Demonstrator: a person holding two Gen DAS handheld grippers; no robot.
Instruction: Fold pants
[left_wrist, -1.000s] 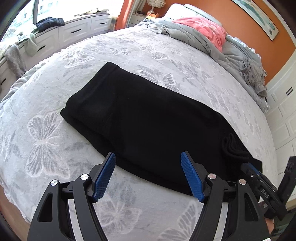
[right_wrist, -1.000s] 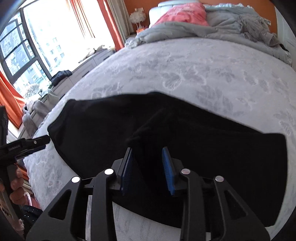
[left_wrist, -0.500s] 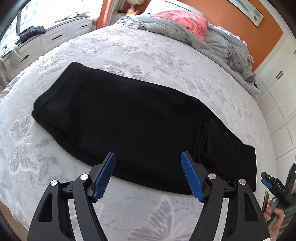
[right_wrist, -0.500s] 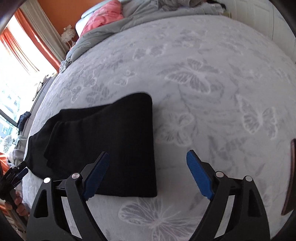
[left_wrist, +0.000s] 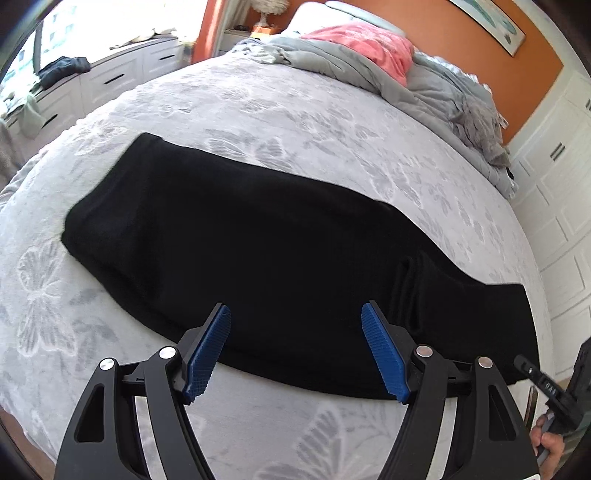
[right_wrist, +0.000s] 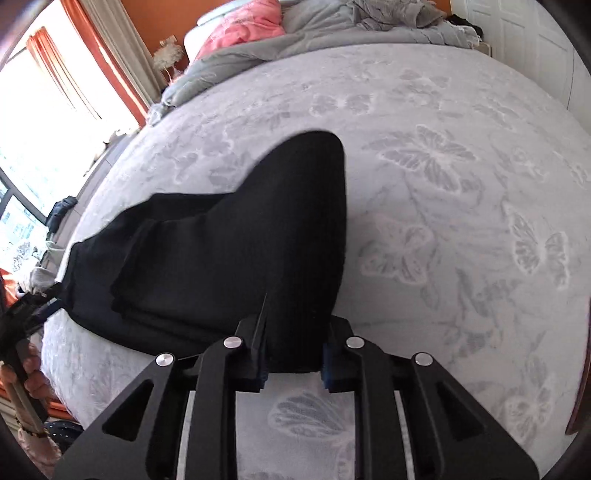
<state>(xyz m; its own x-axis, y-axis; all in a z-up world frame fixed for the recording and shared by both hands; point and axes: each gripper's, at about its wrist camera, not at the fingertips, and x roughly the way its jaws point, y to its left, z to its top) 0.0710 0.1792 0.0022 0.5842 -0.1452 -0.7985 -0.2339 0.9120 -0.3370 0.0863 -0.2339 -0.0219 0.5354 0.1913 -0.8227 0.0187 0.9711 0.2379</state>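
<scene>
A grey butterfly-patterned bed (left_wrist: 258, 110) carries black pants (left_wrist: 258, 251) lengthwise, with rumpled grey, seemingly pink-topped bedding (left_wrist: 369, 62) behind.

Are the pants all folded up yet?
Not yet. The pants already lie as one long doubled strip on the bed. The right tool has just closed on one end. The left tool is open. Folding end over end remains.

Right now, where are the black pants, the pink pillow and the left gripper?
black pants (left_wrist: 266, 251), left wrist view, middle of the flat cloth.
pink pillow (left_wrist: 369, 48), left wrist view, its top face.
left gripper (left_wrist: 295, 350), left wrist view, midway between its open fingers.
</scene>
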